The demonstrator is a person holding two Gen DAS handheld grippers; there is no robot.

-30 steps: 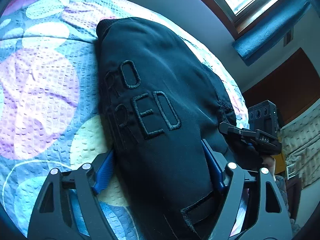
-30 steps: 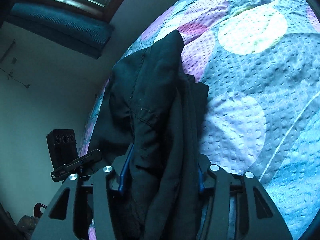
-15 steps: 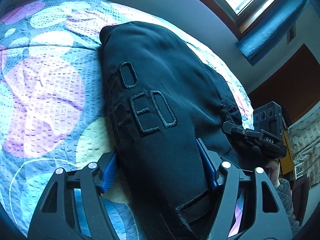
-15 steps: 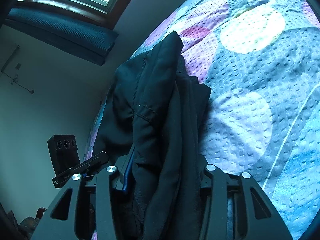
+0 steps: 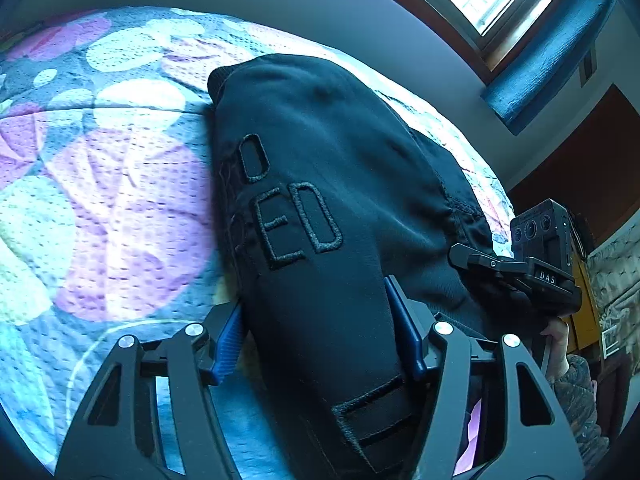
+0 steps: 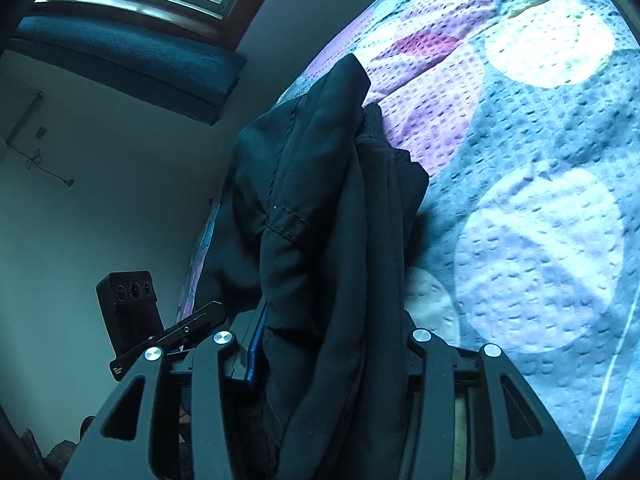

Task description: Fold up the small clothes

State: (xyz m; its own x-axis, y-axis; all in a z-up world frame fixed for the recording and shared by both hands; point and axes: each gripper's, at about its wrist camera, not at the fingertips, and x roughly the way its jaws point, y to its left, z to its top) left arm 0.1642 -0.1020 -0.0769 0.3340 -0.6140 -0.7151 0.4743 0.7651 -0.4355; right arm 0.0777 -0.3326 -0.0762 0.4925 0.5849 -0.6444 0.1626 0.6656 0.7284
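Note:
A black garment [image 5: 328, 184] with raised black lettering lies bunched on the patterned bedspread [image 5: 100, 200]. My left gripper [image 5: 316, 328] is shut on its near edge, cloth filling the gap between the blue-padded fingers. My right gripper [image 6: 332, 344] is shut on the same garment [image 6: 320, 184], a thick fold of it running up between the fingers. The right gripper also shows at the right of the left wrist view [image 5: 532, 272], and the left gripper shows at the lower left of the right wrist view [image 6: 132, 320].
The bedspread [image 6: 540, 220] has large white, purple and blue circles. A grey wall [image 5: 280, 4] and a window with a blue curtain [image 5: 548, 60] stand behind the bed. A dark brown wall panel [image 5: 580, 152] is at the right.
Both grippers have drawn back and up with the garment held. The cloth is pulled tighter, and its far end has slid toward me over the bedspread.

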